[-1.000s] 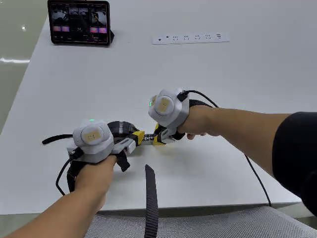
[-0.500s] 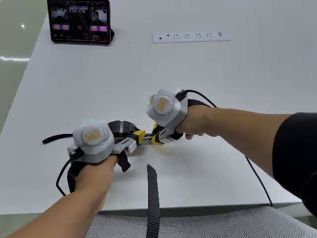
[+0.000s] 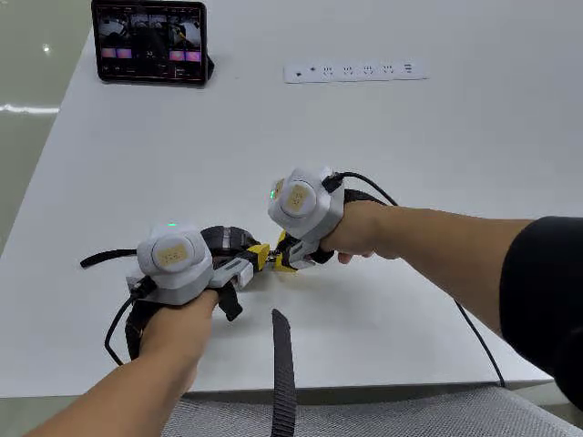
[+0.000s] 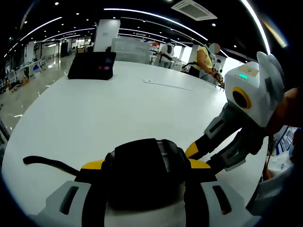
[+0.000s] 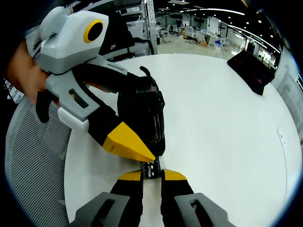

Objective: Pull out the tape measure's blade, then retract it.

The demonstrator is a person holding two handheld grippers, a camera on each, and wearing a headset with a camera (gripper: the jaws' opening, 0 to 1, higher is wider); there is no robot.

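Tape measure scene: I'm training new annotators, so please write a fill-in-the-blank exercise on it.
1. The left gripper is shut on the tape measure, whose case is ____ in colour.
2. The right gripper pinches the blade tip between jaws with ____ tips.
3. In the head view, the tablet stands at the far ____ corner of the table.
4. The power strip is ____, like the table.

Missing words: black; yellow; left; white.
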